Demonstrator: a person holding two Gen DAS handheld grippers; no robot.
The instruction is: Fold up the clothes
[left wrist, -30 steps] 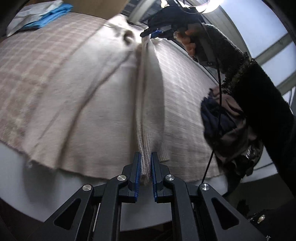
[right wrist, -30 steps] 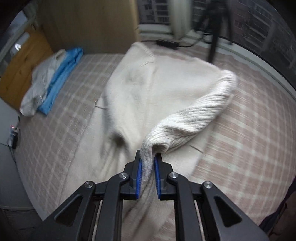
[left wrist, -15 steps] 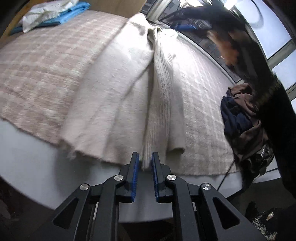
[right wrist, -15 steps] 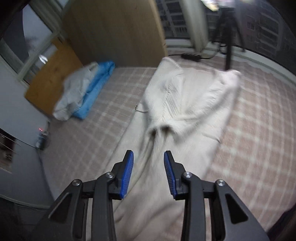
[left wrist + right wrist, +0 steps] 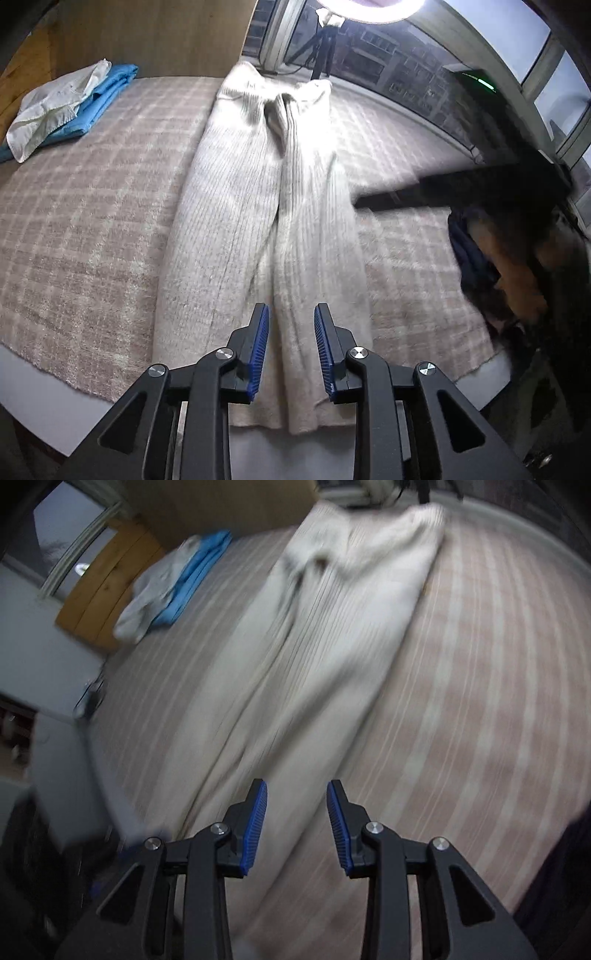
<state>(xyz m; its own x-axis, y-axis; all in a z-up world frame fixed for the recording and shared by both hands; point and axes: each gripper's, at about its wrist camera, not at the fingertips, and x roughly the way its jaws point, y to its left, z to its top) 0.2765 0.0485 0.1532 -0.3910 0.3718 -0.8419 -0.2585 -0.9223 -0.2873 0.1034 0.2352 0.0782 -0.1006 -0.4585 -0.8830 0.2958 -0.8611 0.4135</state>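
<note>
cream ribbed sweater (image 5: 258, 206) lies stretched out lengthwise on a pink-and-white checked blanket (image 5: 85, 229), its sides folded in so that two long ribbed panels meet along a seam down the middle. its near hem hangs just over the near edge of the blanket, and its far end reaches the far edge by the window. the left tongs (image 5: 291, 349) hover above that near hem with their blue pads apart and opening; the knit shows in the gap below them but the pads do not press on it. the right tongs (image 5: 296, 825) are also spread with nothing pinched, over the near part of the sweater (image 5: 325, 657), in a view smeared by motion blur. at the far left corner of the blanket a folded blue garment (image 5: 92, 107) lies with a white garment (image 5: 51, 110) on top of it. near the right edge a heap of dark clothes (image 5: 476, 254) sits, partly covered by a blurred dark sleeve (image 5: 524, 184) reaching across.
</note>
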